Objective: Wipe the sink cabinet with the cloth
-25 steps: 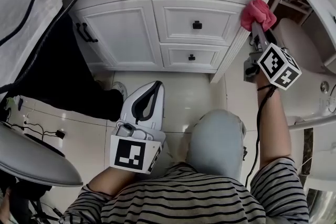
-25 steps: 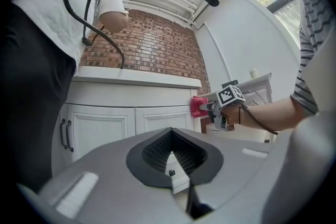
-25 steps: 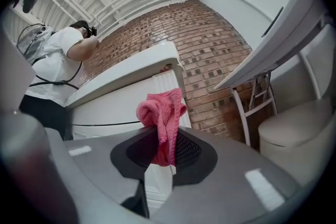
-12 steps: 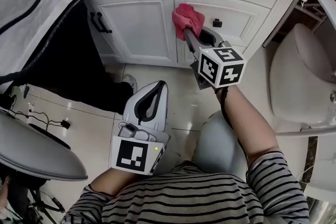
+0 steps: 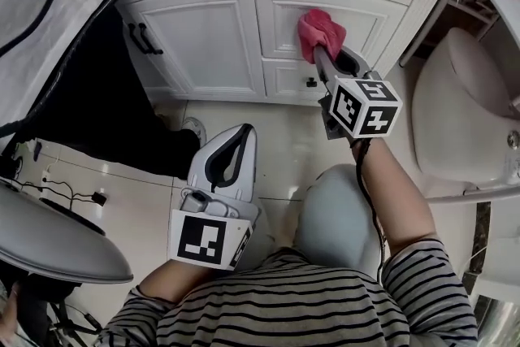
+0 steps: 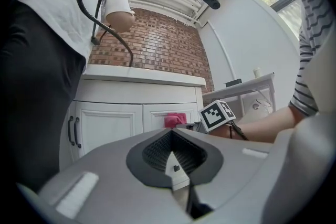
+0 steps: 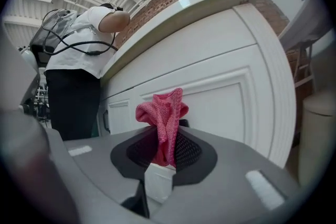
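While the right gripper (image 5: 318, 53) clamps it, cloth (image 5: 320, 28) (bunched) meets cabinet (image 5: 211, 45).

no readable text, labels, numbers

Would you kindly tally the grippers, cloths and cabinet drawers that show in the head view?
Grippers: 2, the left gripper and the right gripper
Cloths: 1, the pink cloth, held in the right gripper
Drawers: 2, the upper drawer and the lower drawer
Total: 5
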{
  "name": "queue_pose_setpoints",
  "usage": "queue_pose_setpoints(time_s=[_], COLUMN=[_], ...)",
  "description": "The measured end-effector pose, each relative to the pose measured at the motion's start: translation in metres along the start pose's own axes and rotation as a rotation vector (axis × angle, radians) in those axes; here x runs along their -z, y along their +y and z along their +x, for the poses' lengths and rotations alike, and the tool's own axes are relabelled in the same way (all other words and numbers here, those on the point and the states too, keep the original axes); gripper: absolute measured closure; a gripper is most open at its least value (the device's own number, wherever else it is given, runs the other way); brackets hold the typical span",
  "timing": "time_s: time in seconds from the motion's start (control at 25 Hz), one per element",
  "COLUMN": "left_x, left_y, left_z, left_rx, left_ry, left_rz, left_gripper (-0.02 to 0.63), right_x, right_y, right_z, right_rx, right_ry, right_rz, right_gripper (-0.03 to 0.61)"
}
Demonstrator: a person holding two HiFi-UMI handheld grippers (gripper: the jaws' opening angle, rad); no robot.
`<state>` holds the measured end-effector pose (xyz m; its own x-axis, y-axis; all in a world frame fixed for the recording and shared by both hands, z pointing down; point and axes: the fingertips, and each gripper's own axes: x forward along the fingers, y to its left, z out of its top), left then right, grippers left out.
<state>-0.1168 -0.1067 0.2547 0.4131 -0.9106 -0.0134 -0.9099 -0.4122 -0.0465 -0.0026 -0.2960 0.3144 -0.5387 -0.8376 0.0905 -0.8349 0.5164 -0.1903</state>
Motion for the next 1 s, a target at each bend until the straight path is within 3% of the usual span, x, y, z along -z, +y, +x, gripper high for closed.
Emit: queue_pose_setpoints(time_s=[0.44, 0.56, 0.64, 0.76, 0.88, 1.0], left_x=[-0.007, -0.011, -0.012, -0.007, -0.008, -0.005], left_y=[-0.035, -0.035, -0.033, -0.027, -0.012, 0.005], left_z=[0.009, 0.008, 0.008, 0.004, 0.0, -0.006], left_rx=[0.047, 0.048, 0.045, 0.032, 0.0, -0.04], left_ry=[-0.004, -0.015, -0.02, -0.002, -0.013, -0.003], left_rz=[0.02, 0.026, 0.025, 0.014, 0.022, 0.02], left_gripper=[0.612, 0.612, 0.612, 0.612, 0.612, 0.612], right_x=[-0.01, -0.014, -0.016, -0.004, 0.032, 0.07], right_y=[-0.168, -0.187, -0.168, -0.103, -0.025, 0.032], right_z=[-0.1, -0.125, -0.123, -0.091, -0.042, 0.005], right_rx=[0.352, 0.414, 0.366, 0.196, 0.002, -0.121], right_ry=[-0.052, -0.084, -0.104, -0.09, -0.005, 0.084], right_rz=[0.093, 0.14, 0.142, 0.122, 0.083, 0.028], right_gripper=[0.503, 0.503, 0.503, 0.503, 0.503, 0.503])
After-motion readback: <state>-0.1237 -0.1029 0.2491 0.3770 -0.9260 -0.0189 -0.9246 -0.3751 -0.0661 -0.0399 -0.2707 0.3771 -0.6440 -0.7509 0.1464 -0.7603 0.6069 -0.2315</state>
